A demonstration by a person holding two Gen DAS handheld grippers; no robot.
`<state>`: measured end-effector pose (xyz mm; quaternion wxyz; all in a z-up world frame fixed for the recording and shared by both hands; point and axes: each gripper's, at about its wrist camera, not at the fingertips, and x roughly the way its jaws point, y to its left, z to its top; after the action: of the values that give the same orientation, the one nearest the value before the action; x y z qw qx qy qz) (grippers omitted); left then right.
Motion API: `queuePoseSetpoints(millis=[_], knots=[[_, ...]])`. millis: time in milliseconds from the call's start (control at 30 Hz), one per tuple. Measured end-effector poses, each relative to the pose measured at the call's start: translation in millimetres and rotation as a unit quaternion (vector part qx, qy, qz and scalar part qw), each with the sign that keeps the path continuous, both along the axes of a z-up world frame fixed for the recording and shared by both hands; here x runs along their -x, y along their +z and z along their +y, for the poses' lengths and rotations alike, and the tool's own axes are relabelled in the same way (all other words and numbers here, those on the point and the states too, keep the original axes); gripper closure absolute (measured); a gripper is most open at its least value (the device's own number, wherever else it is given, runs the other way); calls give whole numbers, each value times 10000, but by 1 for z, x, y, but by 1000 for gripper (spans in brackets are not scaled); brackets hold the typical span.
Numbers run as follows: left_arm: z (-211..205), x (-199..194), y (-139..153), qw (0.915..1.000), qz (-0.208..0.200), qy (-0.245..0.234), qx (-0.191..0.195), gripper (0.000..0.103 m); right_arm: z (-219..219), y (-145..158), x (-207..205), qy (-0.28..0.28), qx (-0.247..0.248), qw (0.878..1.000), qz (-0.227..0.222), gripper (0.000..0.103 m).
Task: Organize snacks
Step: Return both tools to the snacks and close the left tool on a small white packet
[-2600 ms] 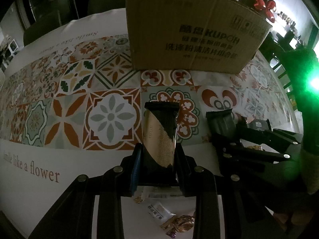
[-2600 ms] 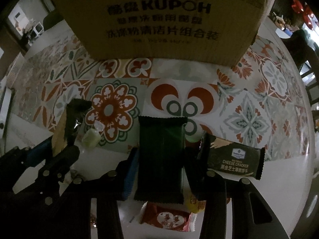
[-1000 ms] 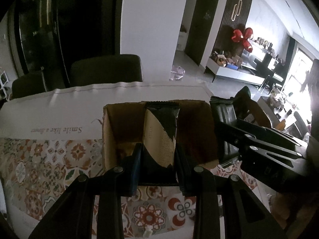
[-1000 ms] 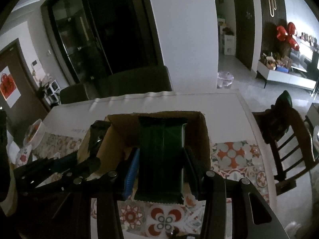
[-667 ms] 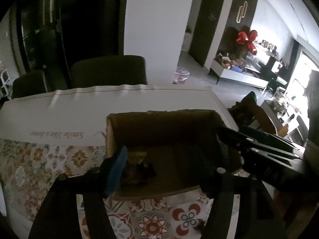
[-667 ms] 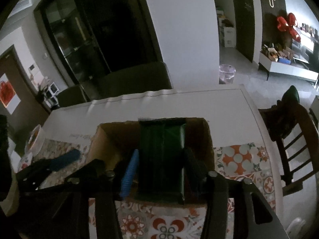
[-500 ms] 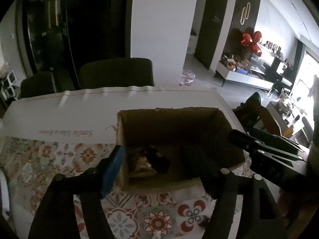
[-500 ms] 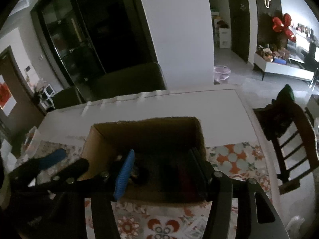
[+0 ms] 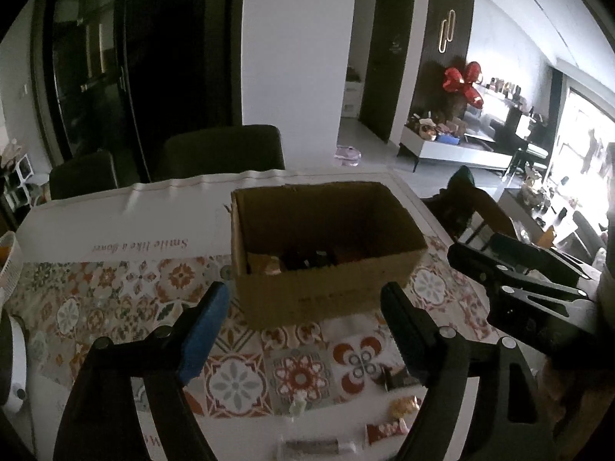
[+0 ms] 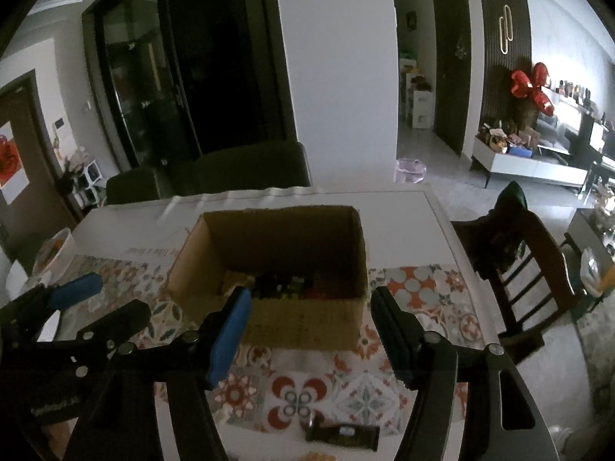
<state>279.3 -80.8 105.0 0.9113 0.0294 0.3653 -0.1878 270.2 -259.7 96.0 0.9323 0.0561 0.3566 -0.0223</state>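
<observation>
Both claws spread apart, empty: left claw (image 9: 303, 326), right claw (image 10: 309, 326). Remaining snacks (image 9: 399, 378) low on tabletop (image 9: 115, 226), nearer than cardboard box (image 9: 326, 296), closest beneath right claw.

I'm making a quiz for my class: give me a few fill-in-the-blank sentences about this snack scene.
1. Both grippers, left gripper and right gripper, have their jaws ____.
2. The cardboard box has its top ____.
3. Several snacks lie on the patterned ____, in front of the box.

Missing words: open; open; tablecloth
</observation>
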Motion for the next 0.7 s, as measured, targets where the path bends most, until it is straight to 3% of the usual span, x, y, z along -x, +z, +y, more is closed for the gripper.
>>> queuePoseSetpoints(millis=[267, 700], knots=[[11, 24, -22, 9998, 160, -145, -58, 23, 9, -20, 29, -129, -22, 9996, 258, 38], [25, 75, -67, 9984, -303, -188, -450, 23, 21, -66, 82, -461, 25, 9989, 120, 38]])
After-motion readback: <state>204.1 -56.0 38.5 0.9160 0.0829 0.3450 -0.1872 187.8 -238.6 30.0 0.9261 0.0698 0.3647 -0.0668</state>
